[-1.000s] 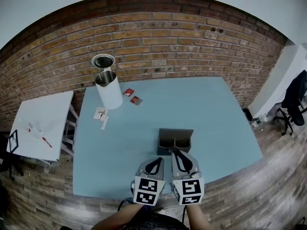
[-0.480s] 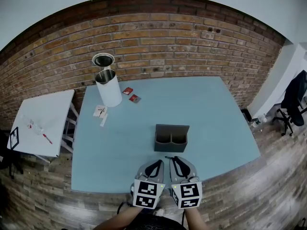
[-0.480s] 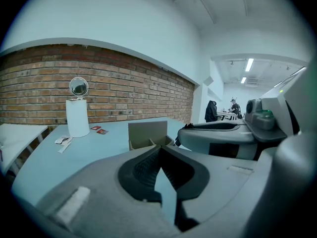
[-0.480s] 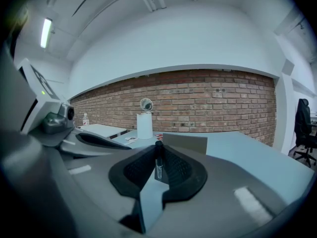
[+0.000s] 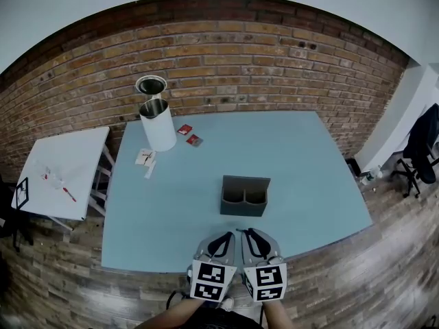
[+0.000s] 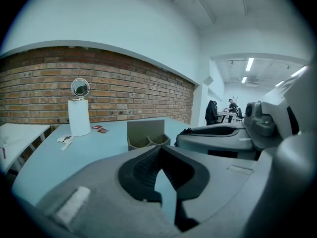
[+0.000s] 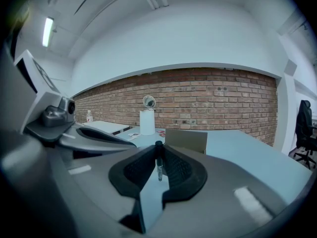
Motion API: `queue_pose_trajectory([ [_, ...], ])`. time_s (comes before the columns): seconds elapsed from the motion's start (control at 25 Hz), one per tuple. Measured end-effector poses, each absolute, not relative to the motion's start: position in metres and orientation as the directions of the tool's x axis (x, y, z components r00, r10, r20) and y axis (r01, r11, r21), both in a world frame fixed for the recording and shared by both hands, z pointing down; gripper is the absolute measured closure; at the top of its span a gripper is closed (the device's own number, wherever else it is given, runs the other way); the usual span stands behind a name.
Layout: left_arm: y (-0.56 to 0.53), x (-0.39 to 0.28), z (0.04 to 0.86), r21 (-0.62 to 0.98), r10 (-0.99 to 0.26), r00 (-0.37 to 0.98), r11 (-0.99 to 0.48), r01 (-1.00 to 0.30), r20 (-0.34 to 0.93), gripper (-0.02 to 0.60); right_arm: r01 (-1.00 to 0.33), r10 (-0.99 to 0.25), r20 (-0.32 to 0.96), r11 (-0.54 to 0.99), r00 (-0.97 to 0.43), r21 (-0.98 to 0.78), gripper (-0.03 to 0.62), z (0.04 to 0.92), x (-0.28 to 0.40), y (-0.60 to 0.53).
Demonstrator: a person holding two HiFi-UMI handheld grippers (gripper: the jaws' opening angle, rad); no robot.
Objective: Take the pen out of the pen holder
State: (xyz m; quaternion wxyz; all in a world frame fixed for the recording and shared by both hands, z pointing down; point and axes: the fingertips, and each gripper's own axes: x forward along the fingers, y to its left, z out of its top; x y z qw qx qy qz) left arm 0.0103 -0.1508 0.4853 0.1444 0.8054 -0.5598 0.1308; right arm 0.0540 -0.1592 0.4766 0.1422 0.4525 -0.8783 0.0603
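Note:
A grey two-slot pen holder stands on the light blue table, and both slots look empty from above. My right gripper hovers near the table's front edge, a short way in front of the holder. It is shut on a dark pen that stands upright between the fingertips. The holder shows just beyond those jaws. Close beside it on the left is my left gripper, shut with nothing in it. Past the left gripper the holder is visible.
A white cylinder with a metal rim and a round mirror stand at the table's back left, next to red packets and paper slips. A white side table is left. A brick wall lies behind; a chair is far right.
Both grippers have drawn back toward the person, away from the pen holder. The right gripper was at the holder's front edge and is now apart from it.

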Motion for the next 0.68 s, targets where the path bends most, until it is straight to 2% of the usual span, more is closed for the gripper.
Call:
queue_pose_trajectory([
  [0.68,-0.1467,0.0069,0.4823,0.085,-0.870,0.330,-0.321,-0.943,0.367,0.583,-0.797,-0.764,0.307,0.603,-0.567,0.028,0.545,0.4751,0.0483,-0.1543],
])
